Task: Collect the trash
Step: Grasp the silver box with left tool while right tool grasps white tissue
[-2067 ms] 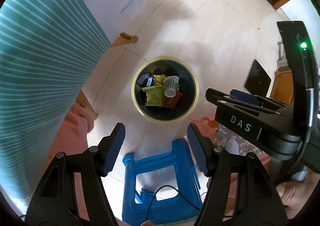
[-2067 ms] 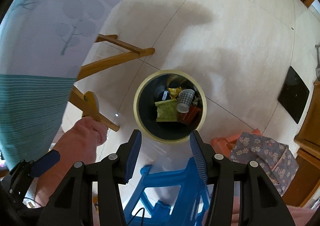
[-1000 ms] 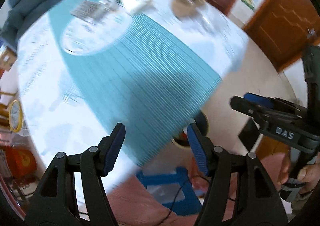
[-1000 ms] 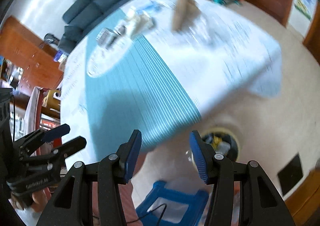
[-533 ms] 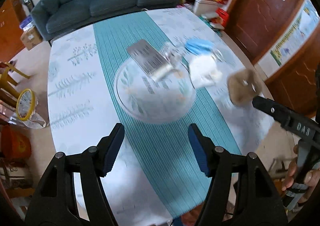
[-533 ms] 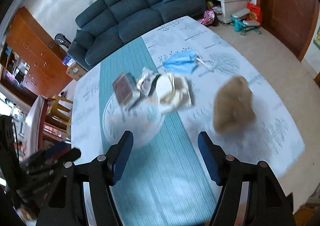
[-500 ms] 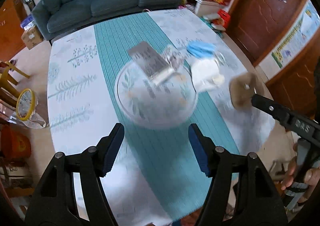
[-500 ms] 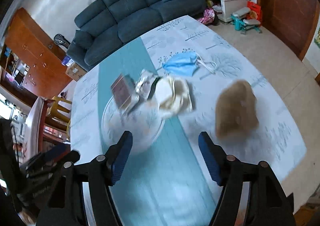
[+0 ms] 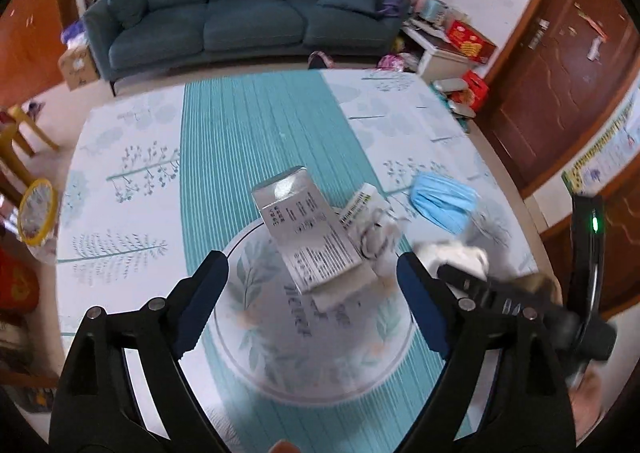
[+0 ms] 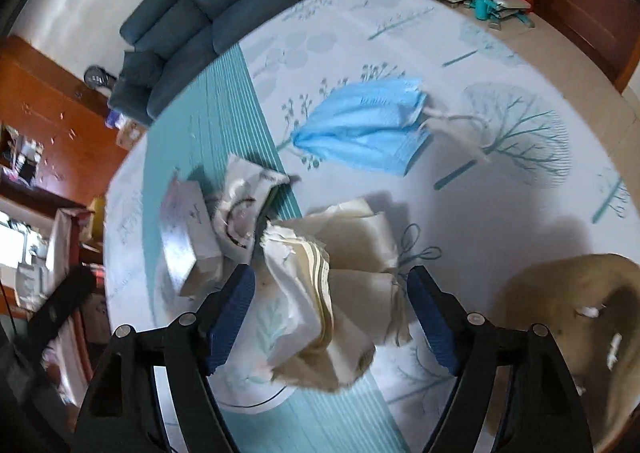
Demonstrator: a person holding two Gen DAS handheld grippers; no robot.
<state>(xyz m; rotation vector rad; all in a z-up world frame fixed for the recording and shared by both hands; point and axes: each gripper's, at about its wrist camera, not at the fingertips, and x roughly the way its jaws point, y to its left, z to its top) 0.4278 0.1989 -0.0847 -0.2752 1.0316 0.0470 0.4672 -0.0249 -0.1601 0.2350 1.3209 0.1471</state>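
So the trash is all piled mid-table on the white-and-teal patterned tablecloth (image 9: 132, 173). A silver rectangular carton with printed text (image 9: 308, 237) lies tilted across a round leaf-print mat (image 9: 280, 353), a crumpled white printed wrapper (image 9: 372, 225) touching its right side. The left gripper (image 9: 312, 305) hangs above the mat, jaws opening with nothing pinched between them. The right gripper (image 10: 332, 317) is spread wide too, blue pads either side of a crumpled cream paper bag (image 10: 344, 277) but not pressing it. A light blue pleated face mask (image 10: 360, 125) sits further back, and a tan fuzzy bowl-shaped thing (image 10: 568, 333) is off right.
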